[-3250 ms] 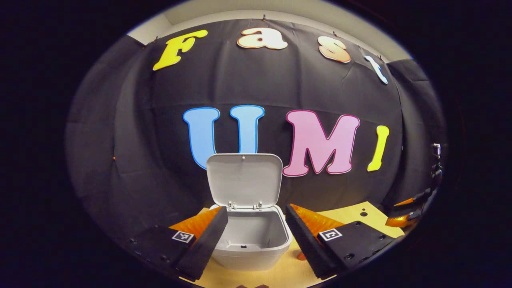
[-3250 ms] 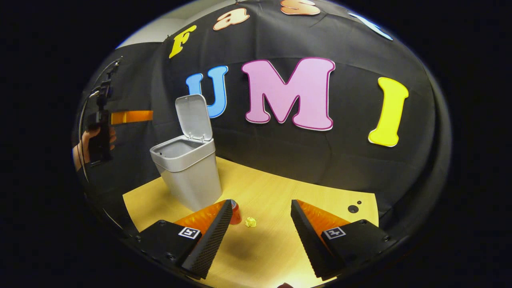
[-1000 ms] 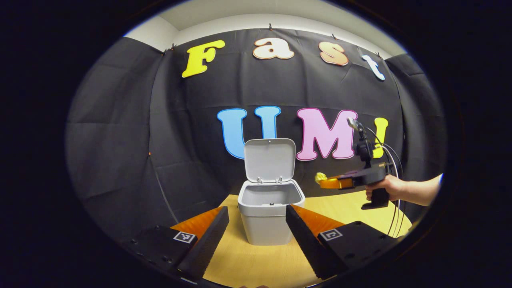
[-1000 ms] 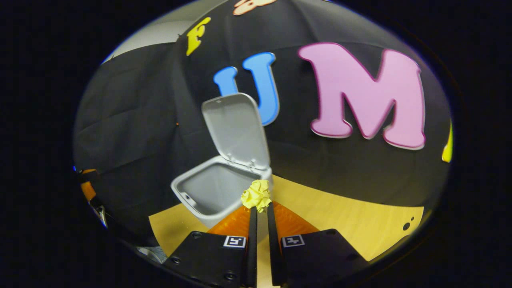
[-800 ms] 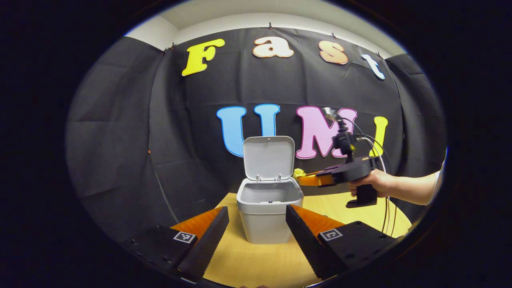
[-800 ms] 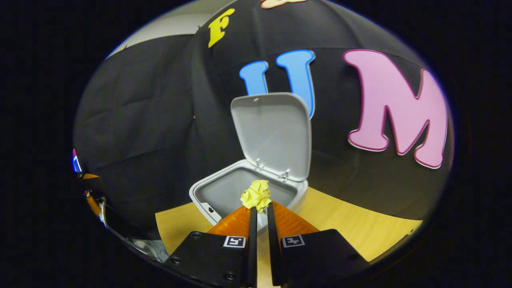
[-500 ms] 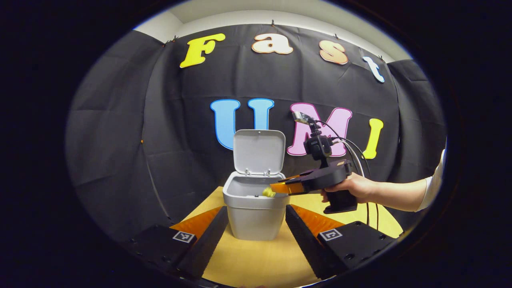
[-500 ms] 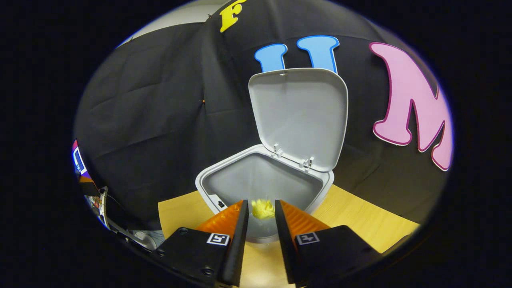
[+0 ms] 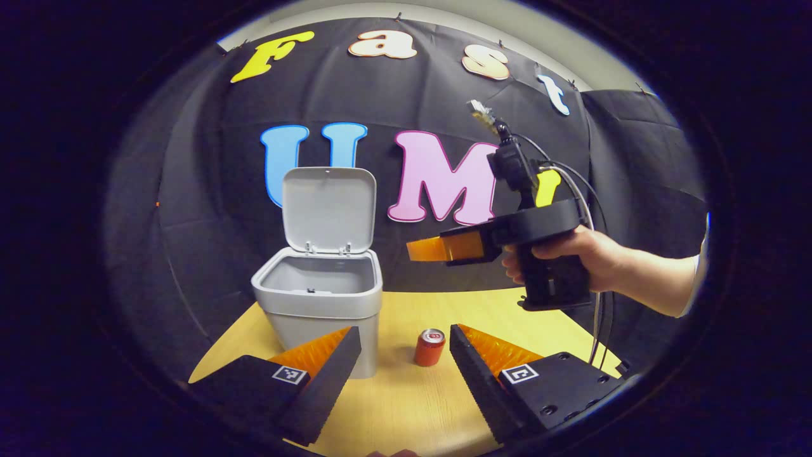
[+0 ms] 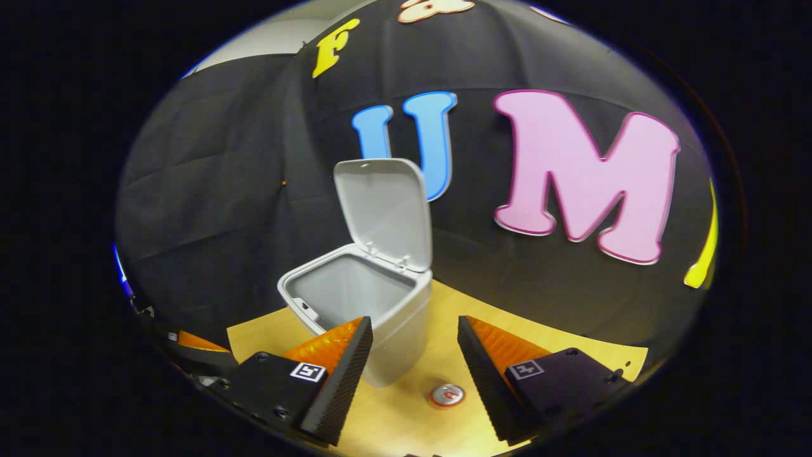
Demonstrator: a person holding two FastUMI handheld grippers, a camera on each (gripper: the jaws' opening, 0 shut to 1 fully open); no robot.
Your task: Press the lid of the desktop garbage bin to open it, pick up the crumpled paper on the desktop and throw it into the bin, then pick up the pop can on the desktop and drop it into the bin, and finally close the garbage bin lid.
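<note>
Setting: a recording booth in a lab. Black cloth wall (image 9: 209, 190) hangs behind a wooden tabletop (image 9: 406, 406). Pale room wall (image 9: 558, 38) visible above the cloth.

Nothing here reads as words or numbers. The pop can (image 9: 429, 347) on the desk carries markings too small to make out, and the square black-and-white coded tags (image 9: 290, 374) on the gripper bodies hold patterns, not letters.
</note>
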